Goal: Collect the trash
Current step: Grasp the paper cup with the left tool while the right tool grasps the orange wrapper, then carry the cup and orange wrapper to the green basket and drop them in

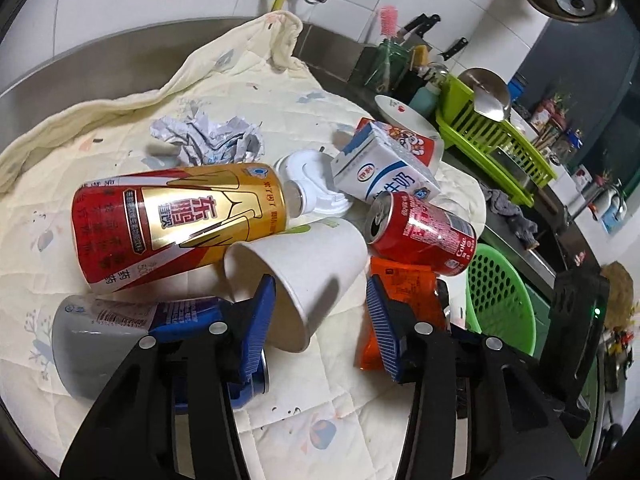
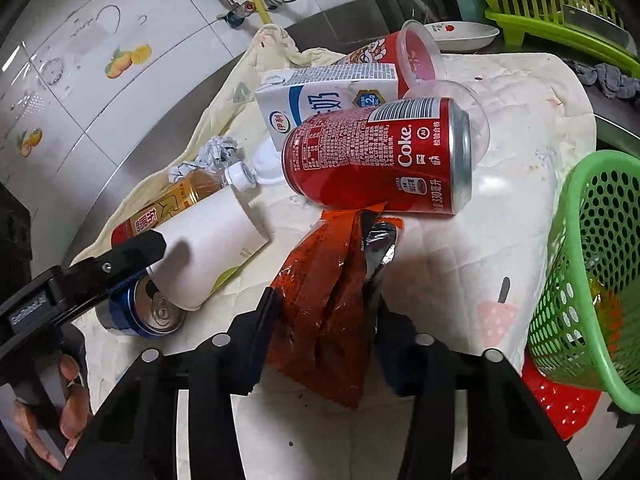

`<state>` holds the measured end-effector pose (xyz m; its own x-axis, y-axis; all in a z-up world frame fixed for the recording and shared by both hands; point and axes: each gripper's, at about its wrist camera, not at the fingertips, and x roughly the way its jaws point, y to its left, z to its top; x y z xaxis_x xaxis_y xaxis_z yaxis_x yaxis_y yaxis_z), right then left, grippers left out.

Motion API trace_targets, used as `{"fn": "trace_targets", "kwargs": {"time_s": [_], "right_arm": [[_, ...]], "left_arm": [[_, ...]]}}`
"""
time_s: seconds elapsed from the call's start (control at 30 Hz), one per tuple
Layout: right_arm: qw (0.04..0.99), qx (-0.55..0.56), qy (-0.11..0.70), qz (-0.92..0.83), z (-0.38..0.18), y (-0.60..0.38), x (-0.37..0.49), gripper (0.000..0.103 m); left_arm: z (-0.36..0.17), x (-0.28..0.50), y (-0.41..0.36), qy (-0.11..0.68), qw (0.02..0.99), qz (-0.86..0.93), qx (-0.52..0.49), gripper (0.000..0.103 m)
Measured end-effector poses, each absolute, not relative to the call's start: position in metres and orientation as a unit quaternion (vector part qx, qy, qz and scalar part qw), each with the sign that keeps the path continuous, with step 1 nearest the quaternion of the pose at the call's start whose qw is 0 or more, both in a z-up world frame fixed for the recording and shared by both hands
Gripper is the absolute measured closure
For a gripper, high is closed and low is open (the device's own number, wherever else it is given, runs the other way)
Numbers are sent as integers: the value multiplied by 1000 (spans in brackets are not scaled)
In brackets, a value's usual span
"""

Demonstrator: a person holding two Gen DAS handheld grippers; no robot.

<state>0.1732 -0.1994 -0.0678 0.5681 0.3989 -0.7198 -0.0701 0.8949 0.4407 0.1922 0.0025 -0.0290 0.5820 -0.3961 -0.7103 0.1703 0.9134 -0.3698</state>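
Trash lies on a cream quilted cloth [image 1: 120, 112]. My left gripper [image 1: 320, 320] is open, its jaws either side of the rim of a tipped white paper cup [image 1: 304, 276]. My right gripper [image 2: 326, 320] is shut on an orange snack wrapper [image 2: 324, 304], also seen in the left wrist view [image 1: 404, 284]. Around lie a red Coke can [image 2: 380, 156], a gold and red drink bottle [image 1: 176, 220], a blue can [image 2: 148, 312], a milk carton [image 1: 384, 172], crumpled paper [image 1: 208, 136] and a red noodle cup [image 2: 400, 56].
A green perforated basket [image 2: 592, 280] stands at the right of the cloth, over a red basket [image 2: 560, 400]. A green dish rack [image 1: 496, 136], a white plate [image 2: 464, 34], knives and jars stand behind. Tiled wall and pipes are at the back.
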Motion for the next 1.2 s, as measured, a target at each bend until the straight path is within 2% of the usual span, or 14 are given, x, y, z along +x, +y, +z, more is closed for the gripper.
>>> {"fn": "trace_targets", "kwargs": {"time_s": [0.1,0.17,0.23,0.33,0.5,0.73,1.2], "right_arm": [[870,183,436,140,-65,-200,170,72],[874,180,427,146,-62,-200,165,74],[878,174,421,146,-58,-201,161,76],[883,170,411,148,-53,-204,154,77],[888,171,398,152,-46,-214,143,84],[891,171,393,153,-42,-223,137,93],[917,157,347,118,-15,-264,113,94]], "left_arm": [[-30,194,0,429,879,-162,-131,57],[-31,195,-1,429,878,-168,-131,64],[-32,195,-4,430,875,-177,-132,77],[-33,194,-8,426,877,-182,-128,89],[-30,187,-16,416,882,-191,-117,99],[-14,171,-23,391,892,-199,-106,102],[24,142,-47,358,891,-257,-105,102]]}}
